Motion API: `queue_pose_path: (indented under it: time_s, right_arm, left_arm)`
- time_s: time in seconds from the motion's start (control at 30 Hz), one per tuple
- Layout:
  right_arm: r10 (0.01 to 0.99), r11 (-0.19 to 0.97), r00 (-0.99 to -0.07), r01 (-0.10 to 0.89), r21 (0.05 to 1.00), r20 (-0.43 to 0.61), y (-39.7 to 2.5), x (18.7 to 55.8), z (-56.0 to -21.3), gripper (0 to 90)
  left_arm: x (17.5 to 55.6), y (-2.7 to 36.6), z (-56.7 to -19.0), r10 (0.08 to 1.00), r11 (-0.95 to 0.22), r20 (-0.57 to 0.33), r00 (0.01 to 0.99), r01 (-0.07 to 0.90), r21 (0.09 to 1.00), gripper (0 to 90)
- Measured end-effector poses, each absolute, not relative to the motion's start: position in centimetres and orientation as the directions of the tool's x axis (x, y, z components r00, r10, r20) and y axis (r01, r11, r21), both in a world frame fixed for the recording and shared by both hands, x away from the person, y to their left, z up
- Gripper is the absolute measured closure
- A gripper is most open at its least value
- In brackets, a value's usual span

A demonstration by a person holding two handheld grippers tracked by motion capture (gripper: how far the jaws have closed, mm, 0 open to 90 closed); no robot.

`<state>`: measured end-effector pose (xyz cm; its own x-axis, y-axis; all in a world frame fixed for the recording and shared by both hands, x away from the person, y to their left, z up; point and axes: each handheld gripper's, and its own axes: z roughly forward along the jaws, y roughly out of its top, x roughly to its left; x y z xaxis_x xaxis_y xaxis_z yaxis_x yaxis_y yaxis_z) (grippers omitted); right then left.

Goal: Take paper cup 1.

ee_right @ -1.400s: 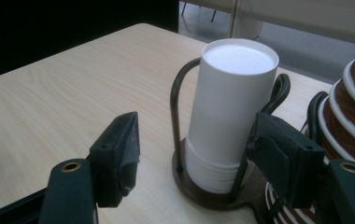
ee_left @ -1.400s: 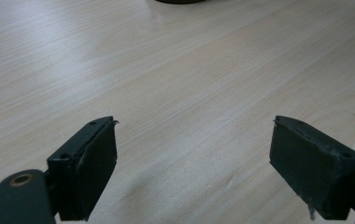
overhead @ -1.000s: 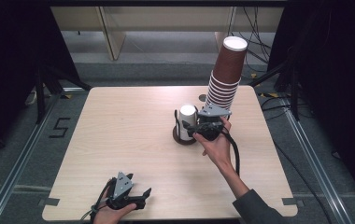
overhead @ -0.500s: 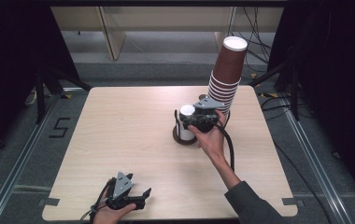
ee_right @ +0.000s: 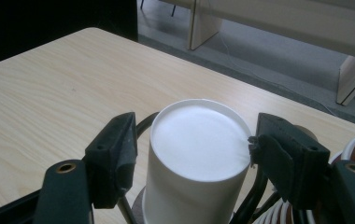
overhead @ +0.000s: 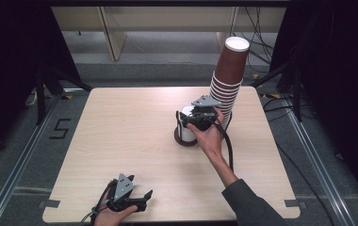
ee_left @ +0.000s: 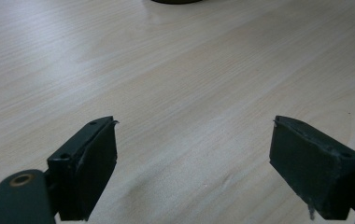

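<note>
A white paper cup (overhead: 186, 134) (ee_right: 196, 154) stands upside down on a dark brown disc (overhead: 179, 139) near the table's middle right. My right gripper (overhead: 190, 118) (ee_right: 192, 135) is open and straddles the cup's top. Its right pad (ee_right: 278, 149) touches the rim. Its left pad (ee_right: 117, 149) stands a small gap away. A thin black loop (ee_right: 144, 126) curves beside the cup. Just behind rises a tall stack of upside-down brown cups (overhead: 228, 80). My left gripper (overhead: 132, 201) (ee_left: 194, 140) rests open near the front edge over bare wood.
The light wooden table (overhead: 120, 122) has rounded corners, with dark floor around it. A black cable (overhead: 228, 146) trails from the right gripper along the forearm. Pale furniture panels (overhead: 116, 33) stand beyond the far edge.
My right gripper has moved left from beside the brown stack and now has its jaws on either side of the white cup. The left gripper has stayed put.
</note>
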<state>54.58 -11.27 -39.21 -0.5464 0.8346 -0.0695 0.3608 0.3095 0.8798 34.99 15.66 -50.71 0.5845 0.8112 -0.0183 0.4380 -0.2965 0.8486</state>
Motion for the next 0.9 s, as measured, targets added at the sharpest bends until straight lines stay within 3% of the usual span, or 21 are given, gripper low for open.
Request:
queue_pose_path:
  time_s: [0.83, 0.9]
  right_arm:
    - [0.862, 0.273, -0.505, 0.404, 0.873, -0.036, -10.2, 55.9, -40.4, 33.5]
    - [0.851, 0.305, -0.520, 0.380, 0.873, -0.071, -10.4, 56.2, -40.3, 33.8]
  left_arm:
    - [35.0, 15.7, -50.7, 0.809, -0.303, -0.013, 0.587, 0.437, 0.847, 14.7]
    - [35.0, 15.7, -50.7, 0.809, -0.304, -0.013, 0.587, 0.437, 0.846, 14.6]
